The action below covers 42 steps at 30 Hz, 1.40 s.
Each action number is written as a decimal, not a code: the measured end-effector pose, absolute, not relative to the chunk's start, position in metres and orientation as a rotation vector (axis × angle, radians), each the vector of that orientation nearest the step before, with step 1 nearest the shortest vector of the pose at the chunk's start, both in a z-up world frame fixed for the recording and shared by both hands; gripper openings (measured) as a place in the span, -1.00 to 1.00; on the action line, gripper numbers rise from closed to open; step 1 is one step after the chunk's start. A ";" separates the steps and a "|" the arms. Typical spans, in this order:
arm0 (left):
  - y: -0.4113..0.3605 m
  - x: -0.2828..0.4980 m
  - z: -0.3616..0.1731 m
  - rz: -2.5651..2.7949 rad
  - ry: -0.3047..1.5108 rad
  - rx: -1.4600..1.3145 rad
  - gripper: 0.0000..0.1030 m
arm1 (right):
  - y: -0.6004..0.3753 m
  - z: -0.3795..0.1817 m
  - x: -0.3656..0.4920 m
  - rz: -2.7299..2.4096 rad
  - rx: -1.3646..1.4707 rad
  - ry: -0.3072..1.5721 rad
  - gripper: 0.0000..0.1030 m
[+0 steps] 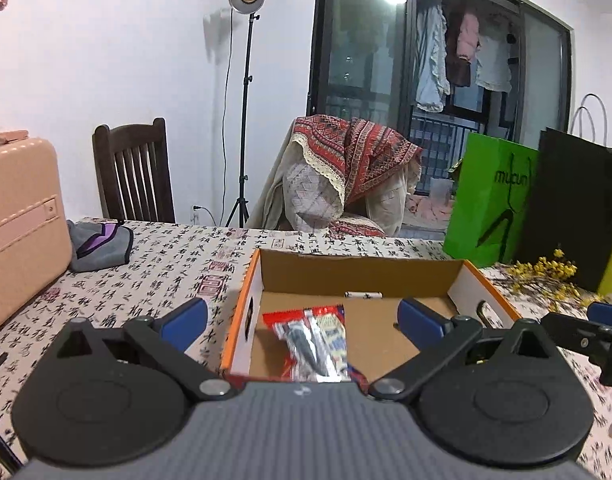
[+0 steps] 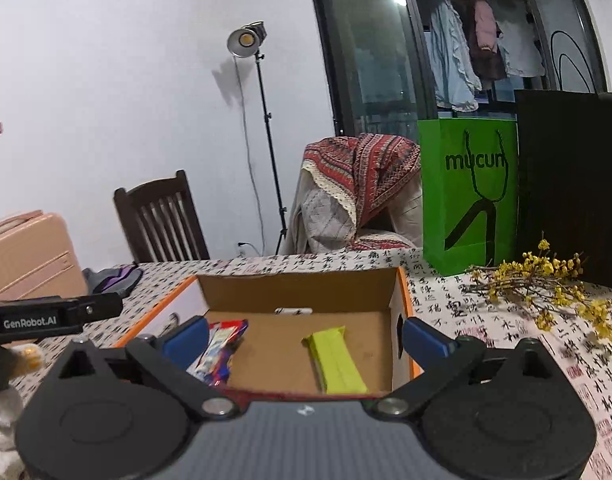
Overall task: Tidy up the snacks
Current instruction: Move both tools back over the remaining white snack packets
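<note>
Both claws are hanging over the near edge of an open cardboard box [image 1: 361, 276] with orange rims, sitting on a table [image 1: 166, 256] covered by a cloth printed with black calligraphy. The left gripper [image 1: 302, 316] is standing wide, its blue pads far apart with nothing between them; a red snack packet [image 1: 313, 340] with silver and blue printing is lying on the box floor directly ahead of and below that claw, and a small white stick-shaped item [image 1: 363, 295] is resting farther ahead against the box's back wall. The right gripper [image 2: 304, 334] is also spreading wide and gripping nothing; a yellow-green snack bar [image 2: 337, 362] is lying on the box floor just ahead of it, slightly toward its right finger, while the red packet is sitting by its left finger, partly hidden behind the pad. Beyond and to the right of the right claw, a green paper bag [image 2: 465, 196] and a black bag [image 2: 569, 184] are standing on the table, with yellow dried flowers [image 2: 545, 280] lying in front of them. To the left of the left claw, a pink suitcase [image 1: 22, 220] is resting.
</note>
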<state>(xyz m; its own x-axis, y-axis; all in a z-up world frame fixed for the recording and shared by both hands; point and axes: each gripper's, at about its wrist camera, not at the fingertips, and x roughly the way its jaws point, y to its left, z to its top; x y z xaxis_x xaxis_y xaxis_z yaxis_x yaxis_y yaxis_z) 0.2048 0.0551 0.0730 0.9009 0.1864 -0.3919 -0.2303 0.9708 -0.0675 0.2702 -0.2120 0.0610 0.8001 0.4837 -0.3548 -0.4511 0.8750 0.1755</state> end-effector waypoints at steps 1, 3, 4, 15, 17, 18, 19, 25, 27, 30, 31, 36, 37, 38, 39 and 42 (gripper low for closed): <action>0.055 0.198 0.073 0.209 0.393 -0.118 1.00 | -0.214 0.060 0.264 0.506 0.081 0.403 1.00; 0.054 0.184 0.072 0.193 0.390 -0.123 1.00 | -0.218 0.057 0.251 0.511 0.074 0.408 1.00; 0.054 0.178 0.071 0.186 0.388 -0.123 1.00 | -0.220 0.055 0.245 0.514 0.071 0.409 1.00; 0.052 0.121 0.040 0.145 0.411 -0.142 1.00 | -0.233 0.018 0.192 0.552 0.072 0.489 1.00; 0.054 0.113 0.034 0.148 0.419 -0.145 1.00 | -0.232 0.011 0.186 0.562 0.077 0.509 1.00; 0.055 0.109 0.030 0.148 0.426 -0.144 1.00 | -0.232 0.006 0.182 0.570 0.079 0.522 1.00; 0.056 0.105 0.026 0.146 0.433 -0.143 1.00 | -0.230 0.003 0.180 0.575 0.076 0.534 1.00; 0.065 0.079 -0.007 0.148 0.504 -0.128 1.00 | -0.214 -0.019 0.164 0.545 0.003 0.591 1.00; 0.072 0.072 -0.016 0.157 0.528 -0.143 1.00 | -0.210 -0.024 0.163 0.562 0.013 0.614 1.00; 0.079 0.066 -0.019 0.176 0.530 -0.161 1.00 | -0.201 -0.025 0.164 0.559 0.011 0.624 1.00; 0.081 0.065 -0.018 0.179 0.526 -0.165 1.00 | -0.198 -0.026 0.167 0.560 0.015 0.634 1.00; 0.083 0.062 -0.017 0.177 0.514 -0.179 1.00 | -0.180 -0.036 0.183 0.519 0.039 0.711 0.85; 0.083 0.062 -0.017 0.174 0.514 -0.180 1.00 | -0.177 -0.039 0.185 0.515 0.045 0.718 0.84; 0.083 0.061 -0.017 0.173 0.512 -0.181 1.00 | -0.174 -0.041 0.185 0.502 0.032 0.704 0.85; 0.083 0.061 -0.017 0.173 0.510 -0.183 1.00 | -0.171 -0.042 0.184 0.488 0.016 0.692 0.84; 0.085 0.059 -0.017 0.176 0.506 -0.193 1.00 | -0.172 -0.043 0.183 0.492 0.009 0.683 0.78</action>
